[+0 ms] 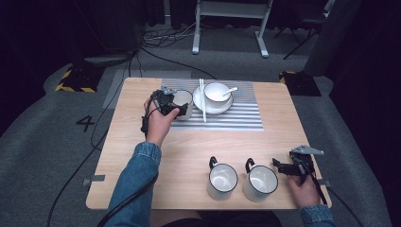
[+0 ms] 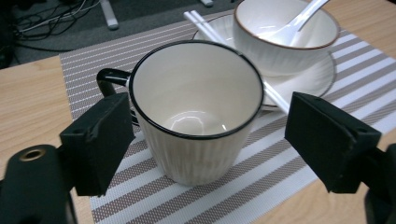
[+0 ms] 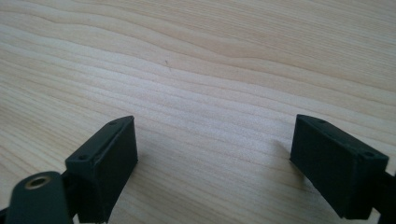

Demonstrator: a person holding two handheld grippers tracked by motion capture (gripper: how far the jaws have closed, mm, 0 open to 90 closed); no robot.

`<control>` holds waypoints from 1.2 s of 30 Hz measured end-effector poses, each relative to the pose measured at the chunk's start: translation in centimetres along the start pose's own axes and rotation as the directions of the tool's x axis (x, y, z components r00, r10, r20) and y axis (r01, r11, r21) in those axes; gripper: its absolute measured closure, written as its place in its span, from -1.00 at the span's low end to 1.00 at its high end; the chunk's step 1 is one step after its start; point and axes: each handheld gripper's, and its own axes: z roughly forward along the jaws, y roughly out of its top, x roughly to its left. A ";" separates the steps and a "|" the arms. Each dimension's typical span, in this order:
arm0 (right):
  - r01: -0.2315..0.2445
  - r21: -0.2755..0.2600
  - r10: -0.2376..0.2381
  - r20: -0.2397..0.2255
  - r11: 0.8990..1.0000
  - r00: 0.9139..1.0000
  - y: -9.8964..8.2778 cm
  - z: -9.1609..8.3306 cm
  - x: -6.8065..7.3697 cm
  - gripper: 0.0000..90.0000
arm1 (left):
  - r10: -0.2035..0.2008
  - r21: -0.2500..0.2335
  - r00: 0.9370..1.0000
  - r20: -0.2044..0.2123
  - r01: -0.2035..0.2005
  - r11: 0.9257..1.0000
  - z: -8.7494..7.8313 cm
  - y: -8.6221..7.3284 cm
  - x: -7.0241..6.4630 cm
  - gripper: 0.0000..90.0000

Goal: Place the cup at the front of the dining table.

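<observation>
A white ribbed mug with a dark rim stands empty and upright on the striped placemat, its handle pointing away to the left. My left gripper straddles the mug with its jaws wide. The left pad sits close against the mug's side, and a clear gap separates the right pad from it. From above, the left gripper reaches the mug at the mat's left end. My right gripper rests low at the table's front right, open over bare wood.
A white bowl with a spoon sits on a saucer just right of the mug, chopsticks laid across the saucer's left rim. Two more mugs stand near the front edge, left of the right gripper.
</observation>
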 end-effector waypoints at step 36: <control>0.001 -0.002 -0.001 0.001 1.000 1.000 0.0 0.0 0.0 -0.67 | 0.131 -0.055 0.977 0.166 -0.124 0.991 -13.3 -4.3 -4.3 -0.65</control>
